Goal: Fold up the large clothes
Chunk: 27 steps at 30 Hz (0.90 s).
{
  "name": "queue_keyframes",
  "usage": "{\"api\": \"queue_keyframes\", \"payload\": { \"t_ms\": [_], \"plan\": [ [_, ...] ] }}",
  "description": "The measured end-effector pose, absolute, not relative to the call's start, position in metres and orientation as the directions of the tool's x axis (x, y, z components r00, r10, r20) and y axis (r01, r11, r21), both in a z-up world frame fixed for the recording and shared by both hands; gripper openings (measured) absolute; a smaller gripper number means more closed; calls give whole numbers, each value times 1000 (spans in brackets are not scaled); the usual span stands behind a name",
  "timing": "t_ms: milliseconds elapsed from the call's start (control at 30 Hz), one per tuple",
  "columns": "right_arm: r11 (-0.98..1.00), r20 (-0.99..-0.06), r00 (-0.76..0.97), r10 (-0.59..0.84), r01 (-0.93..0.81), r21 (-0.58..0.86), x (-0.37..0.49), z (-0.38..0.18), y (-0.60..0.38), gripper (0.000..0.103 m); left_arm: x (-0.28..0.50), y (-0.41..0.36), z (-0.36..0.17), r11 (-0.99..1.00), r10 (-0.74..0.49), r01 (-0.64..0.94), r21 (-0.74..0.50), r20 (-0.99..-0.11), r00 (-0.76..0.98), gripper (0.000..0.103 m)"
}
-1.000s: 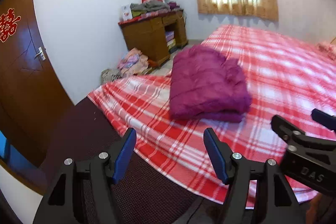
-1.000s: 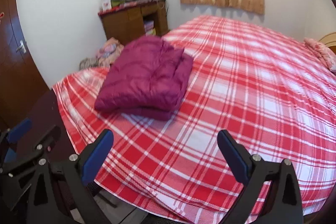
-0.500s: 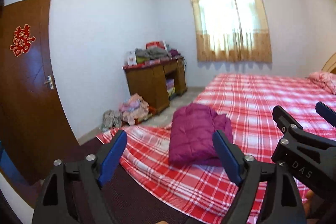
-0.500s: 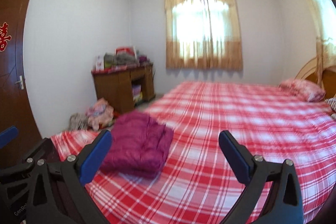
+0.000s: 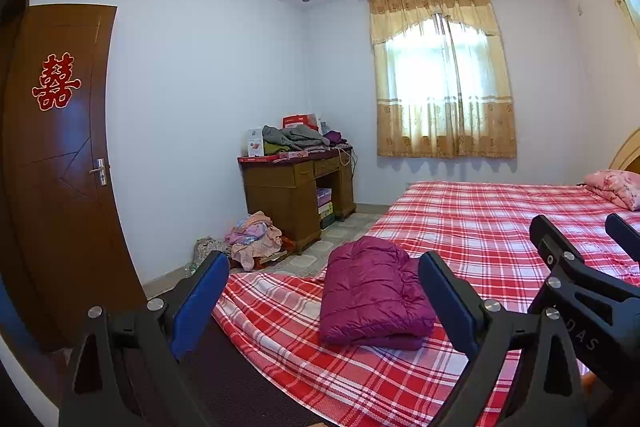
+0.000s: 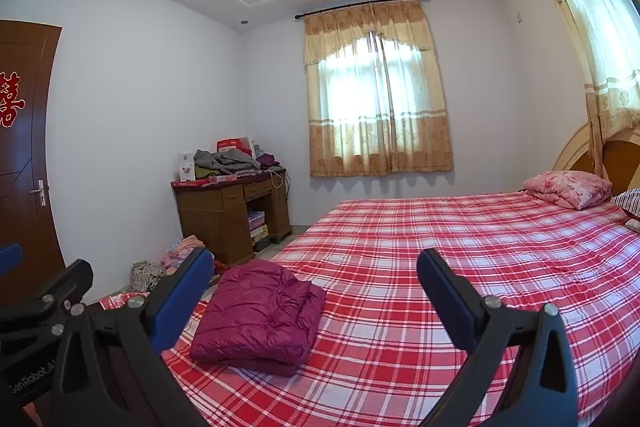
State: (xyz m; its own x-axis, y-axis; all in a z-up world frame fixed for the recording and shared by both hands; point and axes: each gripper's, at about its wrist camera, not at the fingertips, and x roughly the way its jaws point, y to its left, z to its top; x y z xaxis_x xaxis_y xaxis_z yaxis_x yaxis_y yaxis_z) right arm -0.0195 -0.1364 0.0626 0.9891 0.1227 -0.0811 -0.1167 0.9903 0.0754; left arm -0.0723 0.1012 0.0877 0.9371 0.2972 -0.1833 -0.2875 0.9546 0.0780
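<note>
Both grippers had lifted away from the bed, jaws open and empty. Magenta down jacket lay folded near the bed's foot corner; folding appeared complete, nothing evidently left.

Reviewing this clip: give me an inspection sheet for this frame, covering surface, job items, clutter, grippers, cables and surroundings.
Surface: bed covered with a red plaid sheet, mostly bare.
Job's things: purple padded jacket lies folded in a compact stack near the foot corner of the bed.
Clutter: pink pillow at the headboard; clothes heap on the floor; garments and boxes piled on the wooden desk.
Grippers: left gripper and right gripper both open, holding nothing, off the jacket.
Cables: a light cord hangs off the desk top.
Surroundings: curtained window, brown door with red paper emblem, white walls.
</note>
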Motion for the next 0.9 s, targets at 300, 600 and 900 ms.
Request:
{"api": "queue_keyframes", "payload": {
  "t_ms": [300, 600, 900],
  "plan": [
    [988, -107, 986, 130, -119, 99, -18, 59, -142, 103, -74, 97, 87, 955, 297, -288, 76, -181, 938, 96],
    [988, -112, 985, 133, -124, 89, -20, 58, -140, 103, -70, 100, 85, 955, 296, -288, 67, -205, 933, 96],
    [988, -122, 984, 132, -120, 98, -18, 56, -139, 103, -69, 102, 86, 954, 301, -293, 70, -204, 931, 96]
  ]
}}
